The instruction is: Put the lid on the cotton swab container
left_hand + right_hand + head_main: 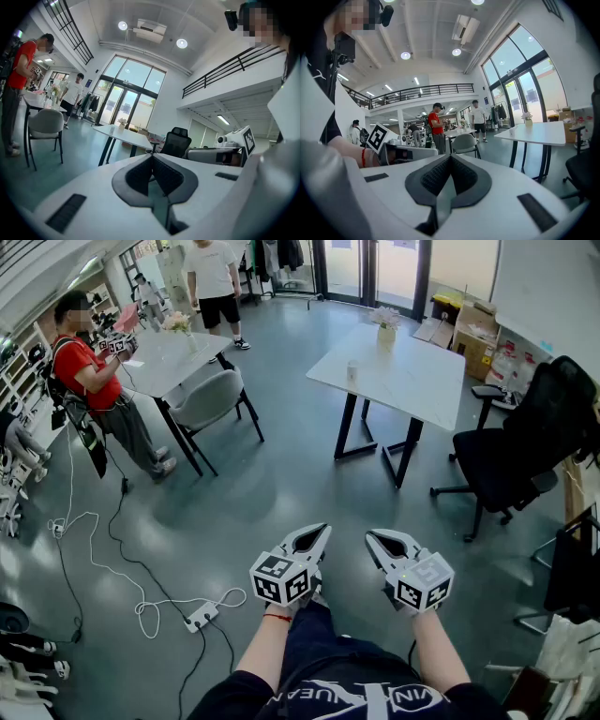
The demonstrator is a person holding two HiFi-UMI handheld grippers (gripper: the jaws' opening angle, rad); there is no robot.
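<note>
The left gripper point(151, 158) has its jaws pressed together with nothing between them, and the right gripper point(450, 158) is the same: closed and empty. Both are held in the air over the person's lap, side by side and a little apart, pointing forward into the room.

The lid and the cotton swab container do not appear in any view, so I judge that the task is not begun. The next move calls for finding them first, then opening one gripper to take the lid.

Ahead stands a white table point(394, 371) with a vase point(385, 329) and a small white thing point(352, 373), too small to identify. A black office chair point(511, 451) is at the right. On the floor point(281, 493) a cable with a power strip point(202, 617) lies near the person's left side, which could catch a foot. A person in a red shirt point(89, 371) stands well apart at a second table point(164, 357), beside a grey chair point(208, 399)
</note>
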